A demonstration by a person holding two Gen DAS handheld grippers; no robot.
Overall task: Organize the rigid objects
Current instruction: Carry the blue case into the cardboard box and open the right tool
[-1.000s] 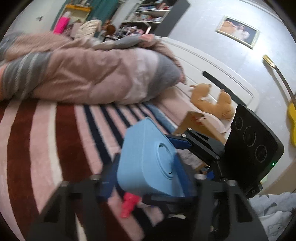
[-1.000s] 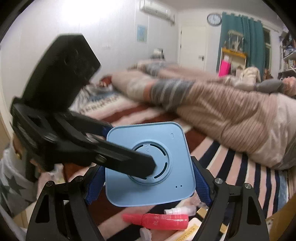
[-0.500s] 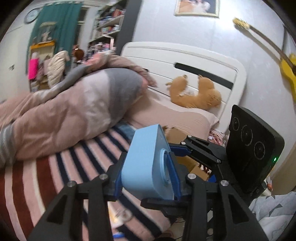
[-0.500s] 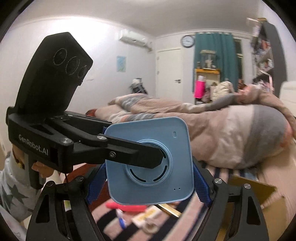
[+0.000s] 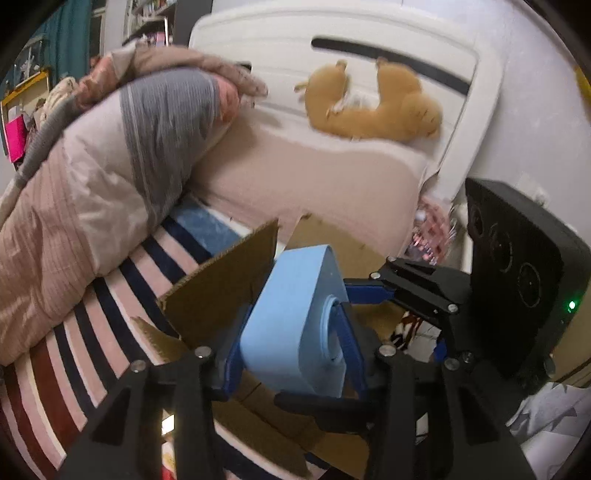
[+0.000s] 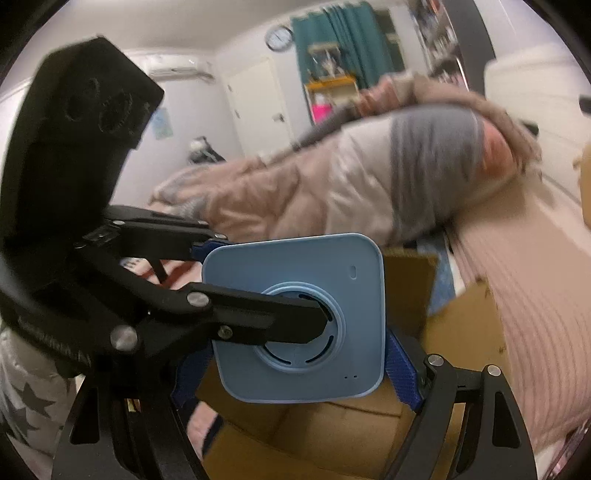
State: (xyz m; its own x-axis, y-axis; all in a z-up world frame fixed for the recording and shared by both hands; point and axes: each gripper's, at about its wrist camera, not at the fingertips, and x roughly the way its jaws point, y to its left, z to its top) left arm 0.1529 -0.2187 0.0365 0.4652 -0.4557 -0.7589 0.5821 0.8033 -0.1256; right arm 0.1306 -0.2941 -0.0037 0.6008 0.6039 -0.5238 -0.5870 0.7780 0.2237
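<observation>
A light blue square box-shaped device [image 5: 295, 314] with a round vented face [image 6: 295, 325] is held by both grippers at once. My left gripper [image 5: 291, 354] is shut on its flat faces. My right gripper [image 6: 295, 354] is shut on its side edges with blue pads [image 6: 400, 369]. The left gripper's finger crosses the device's round face in the right wrist view. The device hangs above an open brown cardboard box [image 5: 221, 295], which also shows in the right wrist view [image 6: 461, 332].
The box stands on a striped bedspread [image 5: 85, 332] beside a pink and grey duvet [image 5: 110, 173]. A pillow [image 5: 314, 184], a white headboard [image 5: 332, 29] and an orange plush toy [image 5: 373, 103] lie behind. Small items lie under the box's near edge.
Both grippers have carried the blue device sideways along the bed toward the headboard. The cardboard box now sits directly beneath it; the small items on the bedspread have dropped out of view.
</observation>
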